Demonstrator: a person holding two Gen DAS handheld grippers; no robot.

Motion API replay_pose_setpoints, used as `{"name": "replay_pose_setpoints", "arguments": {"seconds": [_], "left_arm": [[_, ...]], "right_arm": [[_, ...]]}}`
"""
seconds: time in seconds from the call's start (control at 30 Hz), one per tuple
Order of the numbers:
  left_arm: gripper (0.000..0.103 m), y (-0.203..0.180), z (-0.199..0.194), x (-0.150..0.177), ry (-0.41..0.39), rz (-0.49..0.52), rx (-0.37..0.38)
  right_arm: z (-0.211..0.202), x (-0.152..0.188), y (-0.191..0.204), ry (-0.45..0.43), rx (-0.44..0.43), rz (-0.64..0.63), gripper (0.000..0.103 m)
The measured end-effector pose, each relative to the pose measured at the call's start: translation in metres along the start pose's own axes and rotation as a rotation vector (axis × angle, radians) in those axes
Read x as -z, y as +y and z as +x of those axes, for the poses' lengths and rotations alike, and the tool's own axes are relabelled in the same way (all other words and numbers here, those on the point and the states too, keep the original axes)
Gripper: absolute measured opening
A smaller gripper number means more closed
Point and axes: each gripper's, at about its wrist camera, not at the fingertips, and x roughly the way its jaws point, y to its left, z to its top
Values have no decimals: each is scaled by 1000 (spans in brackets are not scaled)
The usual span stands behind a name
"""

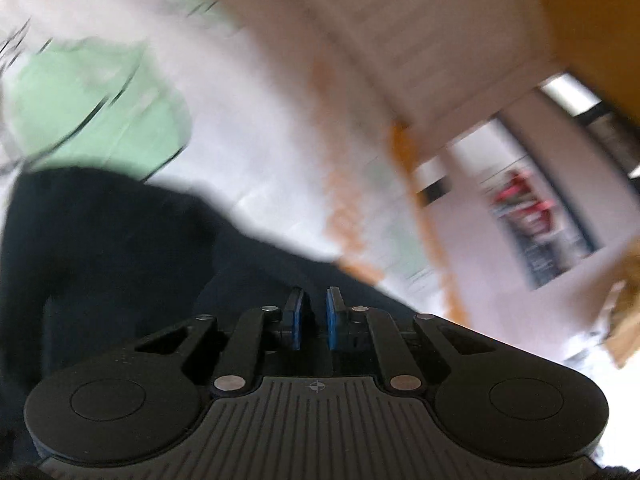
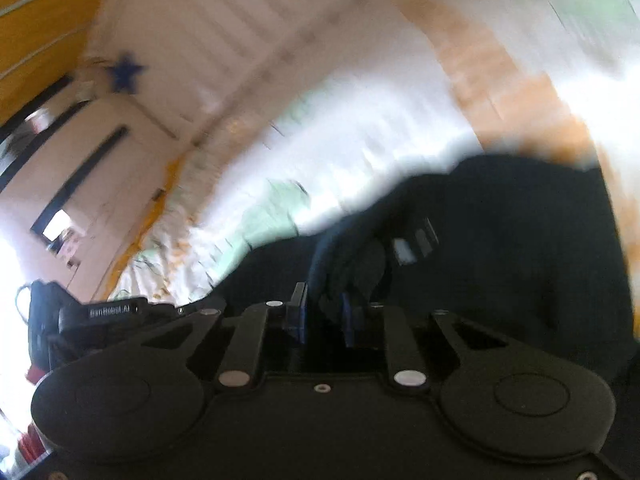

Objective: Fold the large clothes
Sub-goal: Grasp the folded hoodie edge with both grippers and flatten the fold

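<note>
We see a dark garment (image 1: 120,248) spread over a bedsheet (image 1: 260,120) printed in white, green and orange; both views are blurred. Our left gripper (image 1: 316,312) sits over the garment with its blue pads (image 1: 333,316) drawn nearly together; whether any cloth is caught in the thin slit between them we cannot tell. Our right gripper (image 2: 324,312) has its pads narrowed around a bunched fold of the garment (image 2: 500,240), which rises from between the fingers (image 2: 298,312) and looks pinched. In the right view the left gripper (image 2: 112,316) lies just beside, at the garment's edge. A white wall (image 2: 192,16) bears a blue star (image 2: 126,72).
</note>
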Motion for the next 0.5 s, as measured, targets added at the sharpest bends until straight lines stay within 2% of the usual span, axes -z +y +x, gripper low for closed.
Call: {"name": "replay_pose_setpoints", "arguments": {"seconds": [0.07, 0.13, 0.2, 0.3, 0.33, 0.47, 0.5], "left_arm": [[11, -4, -11, 2, -46, 37, 34], [11, 2, -18, 12, -42, 76, 7], [11, 22, -17, 25, 20, 65, -77], [12, 60, -13, 48, 130, 14, -283], [11, 70, -15, 54, 137, -3, -308], [12, 79, -33, 61, 70, -52, -317], [14, 73, -36, 60, 52, -29, -330]], "right_arm": [[-13, -10, 7, -60, -20, -45, 27], [-17, -11, 5, -75, 12, -78, 27], [-15, 0, -7, -42, 63, -88, 28], [0, 23, -28, 88, 180, -73, 29], [3, 30, -34, 115, 209, -63, 32], [-7, 42, -44, 121, 212, 7, 39], [-7, 39, -40, 117, 217, -4, 46]]}}
